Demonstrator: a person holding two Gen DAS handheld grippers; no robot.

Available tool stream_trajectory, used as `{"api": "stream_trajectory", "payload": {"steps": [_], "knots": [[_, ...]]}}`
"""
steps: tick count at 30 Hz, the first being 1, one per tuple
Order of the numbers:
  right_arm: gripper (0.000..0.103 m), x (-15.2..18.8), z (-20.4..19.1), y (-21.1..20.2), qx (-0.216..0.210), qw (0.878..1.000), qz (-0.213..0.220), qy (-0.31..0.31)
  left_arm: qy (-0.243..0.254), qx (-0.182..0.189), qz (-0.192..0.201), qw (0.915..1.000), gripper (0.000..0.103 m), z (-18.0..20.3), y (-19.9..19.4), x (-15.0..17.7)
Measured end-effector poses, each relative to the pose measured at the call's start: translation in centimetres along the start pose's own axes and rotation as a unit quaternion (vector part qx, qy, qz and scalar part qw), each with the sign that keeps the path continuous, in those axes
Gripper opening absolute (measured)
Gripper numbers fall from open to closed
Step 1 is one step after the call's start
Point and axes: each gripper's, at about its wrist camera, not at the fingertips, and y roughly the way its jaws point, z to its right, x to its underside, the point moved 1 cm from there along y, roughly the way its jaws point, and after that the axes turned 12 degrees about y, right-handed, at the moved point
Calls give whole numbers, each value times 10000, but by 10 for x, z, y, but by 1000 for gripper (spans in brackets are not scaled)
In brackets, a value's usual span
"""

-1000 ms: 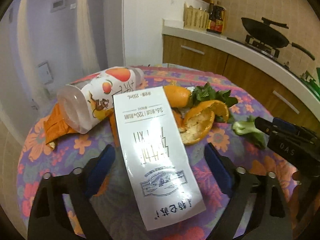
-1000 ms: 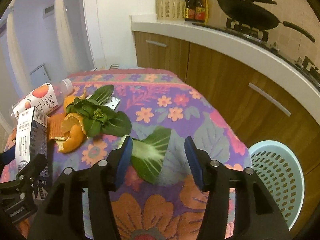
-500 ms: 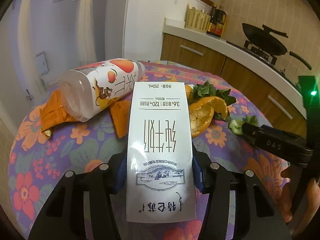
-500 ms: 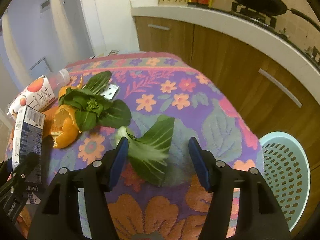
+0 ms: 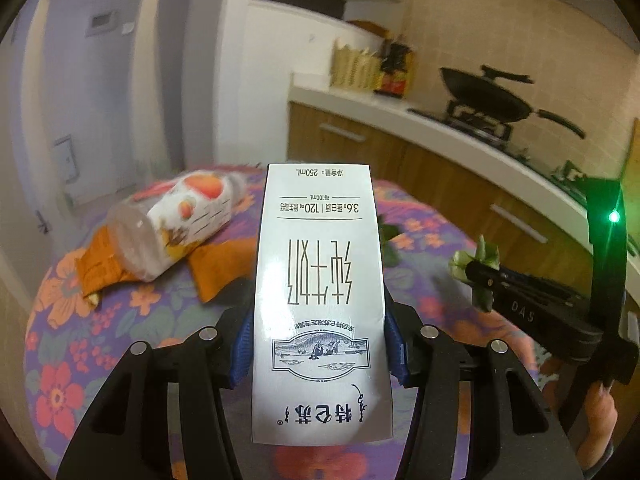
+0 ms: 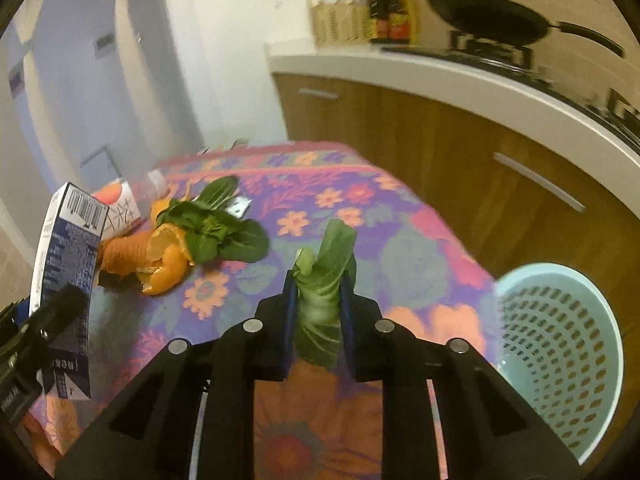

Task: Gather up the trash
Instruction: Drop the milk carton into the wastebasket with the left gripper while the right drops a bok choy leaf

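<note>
My left gripper (image 5: pixel 320 344) is shut on a white milk carton (image 5: pixel 320 280) and holds it above the flowered tablecloth (image 5: pixel 120 320); the carton also shows at the left of the right wrist view (image 6: pixel 66 264). My right gripper (image 6: pixel 318 300) is shut on a green bok choy leaf (image 6: pixel 324 280), lifted off the cloth; the leaf shows in the left wrist view (image 5: pixel 474 264). A plastic drink bottle (image 5: pixel 176 220), orange wrappers (image 5: pixel 216 264), orange peel (image 6: pixel 164 256) and more bok choy (image 6: pixel 216 228) lie on the table.
A light blue perforated basket (image 6: pixel 560 352) stands on the floor right of the table. A kitchen counter (image 6: pixel 440 76) with a wok (image 6: pixel 484 16) and bottles runs behind. A small silver packet (image 6: pixel 239 206) lies by the greens.
My left gripper closed on the milk carton and lifted it. My right gripper closed on the bok choy leaf and raised it off the cloth.
</note>
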Motion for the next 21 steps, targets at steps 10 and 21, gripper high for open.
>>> {"api": "stream_trajectory", "payload": {"steps": [10,21], "knots": [[17,1,79,-75,505,9952,636,555,544,485,304,9969,50,83,-7,-27],[17,21,180,-101,1170,9781,776,1538,1175,1088,258,9868,51,185,16,-43]]}}
